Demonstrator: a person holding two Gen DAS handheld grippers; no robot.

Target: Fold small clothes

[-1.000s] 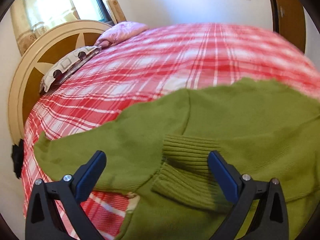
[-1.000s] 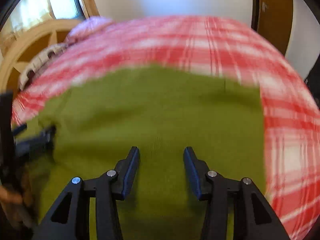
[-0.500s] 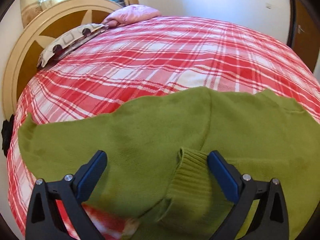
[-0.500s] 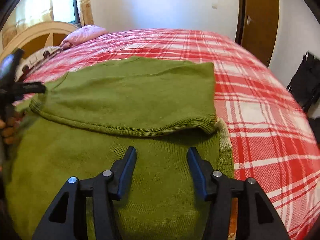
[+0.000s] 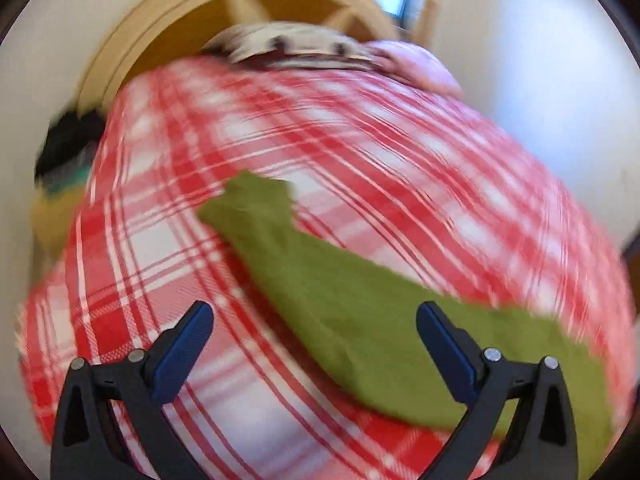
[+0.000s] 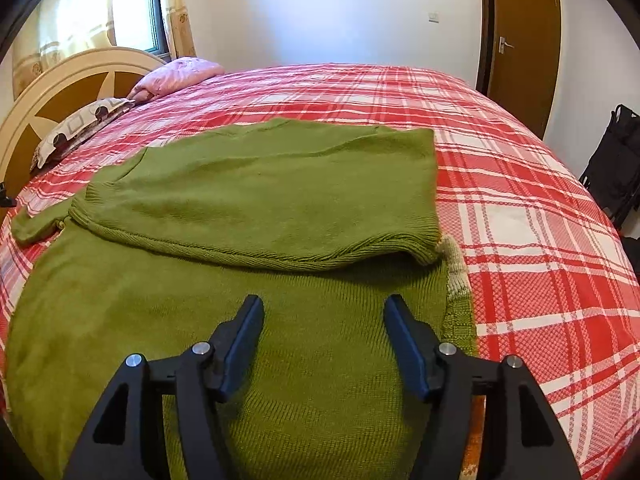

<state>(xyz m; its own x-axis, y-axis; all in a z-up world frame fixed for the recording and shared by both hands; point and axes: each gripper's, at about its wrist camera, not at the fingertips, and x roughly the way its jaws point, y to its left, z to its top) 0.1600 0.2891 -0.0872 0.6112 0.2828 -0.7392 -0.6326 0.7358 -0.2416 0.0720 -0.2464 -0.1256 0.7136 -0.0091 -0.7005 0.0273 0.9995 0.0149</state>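
Left hand-held gripper [image 5: 314,324] wide open; right hand-held gripper [image 6: 324,320] opening, both empty.

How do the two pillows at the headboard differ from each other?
The pink pillow is plain and puffy; the patterned pillow is pale with dark-edged squares and dots and lies flatter. The pink pillow sits nearer the window, the patterned pillow further along the headboard toward the camera. Both rest on the red plaid bedspread, well clear of the green sweater.
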